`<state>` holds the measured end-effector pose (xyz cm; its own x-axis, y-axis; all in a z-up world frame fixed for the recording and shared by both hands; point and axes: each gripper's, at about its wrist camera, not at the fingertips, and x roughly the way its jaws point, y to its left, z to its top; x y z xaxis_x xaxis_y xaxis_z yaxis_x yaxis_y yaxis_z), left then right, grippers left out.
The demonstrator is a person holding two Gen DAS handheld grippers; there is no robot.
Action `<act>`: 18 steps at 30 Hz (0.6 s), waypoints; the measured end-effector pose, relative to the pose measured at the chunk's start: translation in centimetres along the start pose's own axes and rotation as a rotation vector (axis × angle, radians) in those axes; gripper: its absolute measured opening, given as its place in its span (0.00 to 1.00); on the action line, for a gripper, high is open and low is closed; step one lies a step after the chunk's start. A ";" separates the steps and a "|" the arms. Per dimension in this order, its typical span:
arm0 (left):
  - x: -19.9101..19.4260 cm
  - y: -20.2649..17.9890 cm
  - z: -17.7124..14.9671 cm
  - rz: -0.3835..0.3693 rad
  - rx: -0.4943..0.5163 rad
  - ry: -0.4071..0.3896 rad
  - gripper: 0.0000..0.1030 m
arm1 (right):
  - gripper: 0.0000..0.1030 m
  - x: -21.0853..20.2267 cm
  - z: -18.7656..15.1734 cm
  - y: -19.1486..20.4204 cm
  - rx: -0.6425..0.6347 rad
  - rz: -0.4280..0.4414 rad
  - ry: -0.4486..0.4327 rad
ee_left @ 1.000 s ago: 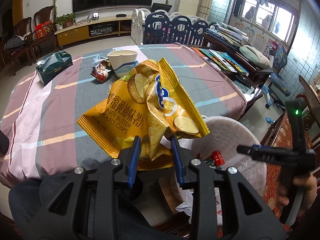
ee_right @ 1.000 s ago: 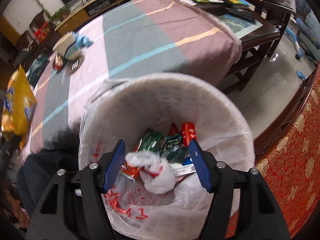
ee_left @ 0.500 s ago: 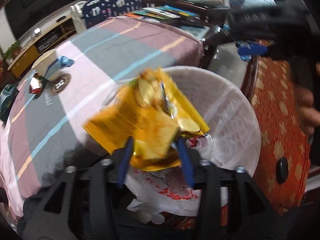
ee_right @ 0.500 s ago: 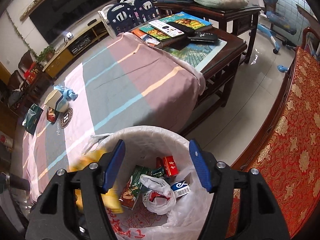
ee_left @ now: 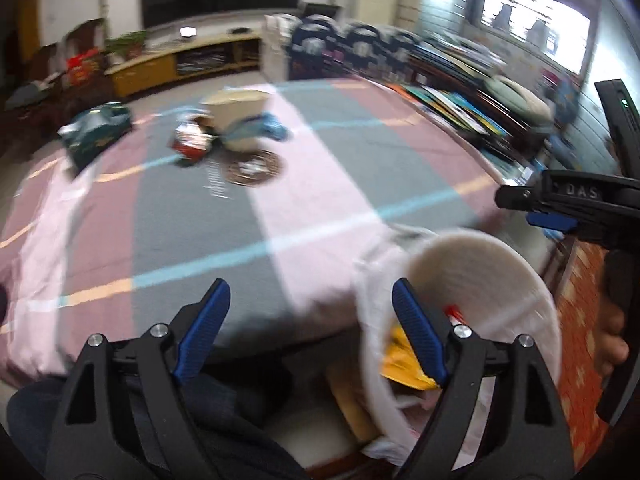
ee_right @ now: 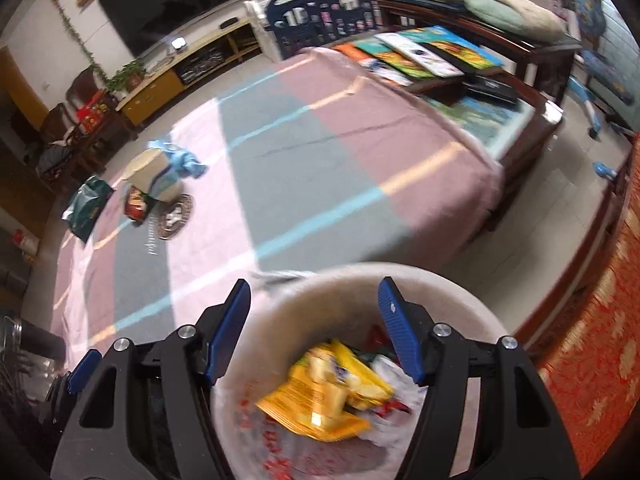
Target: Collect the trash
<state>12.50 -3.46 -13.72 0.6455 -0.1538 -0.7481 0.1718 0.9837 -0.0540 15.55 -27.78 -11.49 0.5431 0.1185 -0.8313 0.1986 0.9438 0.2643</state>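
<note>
Dropped since earlier: chip bag (ee_right: 320, 396) now in bin (ee_right: 472, 312), left claw (ee_left: 312, 328) gaping empty, right claw (ee_right: 314, 328) also spread. Could miss wrapper (ee_right: 136, 206) on worktop (ee_right: 304, 168); blurred swing risks clipping bin.

Chip bag (ee_right: 320, 396) released into bin (ee_right: 476, 320), left tool (ee_left: 310, 314) opened

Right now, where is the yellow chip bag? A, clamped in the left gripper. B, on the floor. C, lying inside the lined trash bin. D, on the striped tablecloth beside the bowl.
C: the yellow chip bag lies among wrappers inside the trash bin, and the left gripper is open and empty.
</note>
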 end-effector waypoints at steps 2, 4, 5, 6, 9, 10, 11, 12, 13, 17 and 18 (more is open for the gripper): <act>-0.7 2.1 0.7 0.053 -0.032 -0.036 0.81 | 0.63 1.3 1.5 3.2 -0.040 0.045 -0.006; -1.7 4.2 1.3 0.102 -0.061 -0.076 0.81 | 0.63 2.6 3.0 6.6 -0.090 0.091 -0.018; -2.3 5.4 1.6 0.129 -0.079 -0.100 0.81 | 0.63 3.4 4.1 8.7 -0.125 0.112 -0.034; -2.7 6.3 1.8 0.146 -0.093 -0.112 0.81 | 0.63 4.1 5.3 10.9 -0.161 0.124 -0.057; -3.3 9.2 2.1 0.185 -0.155 -0.131 0.81 | 0.67 6.9 8.6 16.5 -0.227 0.178 -0.070; -3.4 10.3 2.1 0.194 -0.180 -0.134 0.81 | 0.67 7.8 9.7 18.1 -0.244 0.172 -0.079; -3.4 11.2 2.0 0.202 -0.202 -0.133 0.81 | 0.67 8.7 10.7 19.6 -0.270 0.159 -0.094; -3.4 12.0 1.9 0.211 -0.222 -0.131 0.81 | 0.67 9.7 11.9 21.2 -0.302 0.146 -0.115; -3.2 12.9 1.8 0.220 -0.247 -0.129 0.81 | 0.67 10.8 13.0 22.4 -0.326 0.134 -0.135; -2.5 15.7 1.0 0.237 -0.327 -0.112 0.81 | 0.67 17.3 17.1 24.0 -0.278 0.070 -0.049; -2.5 15.9 0.8 0.240 -0.343 -0.110 0.81 | 0.67 19.2 17.5 23.6 -0.244 0.073 0.022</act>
<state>14.20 12.53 -12.23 0.7158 0.0922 -0.6922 -0.2382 0.9640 -0.1180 44.93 -8.59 -12.66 0.5306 0.1933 -0.8253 -0.0446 0.9787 0.2006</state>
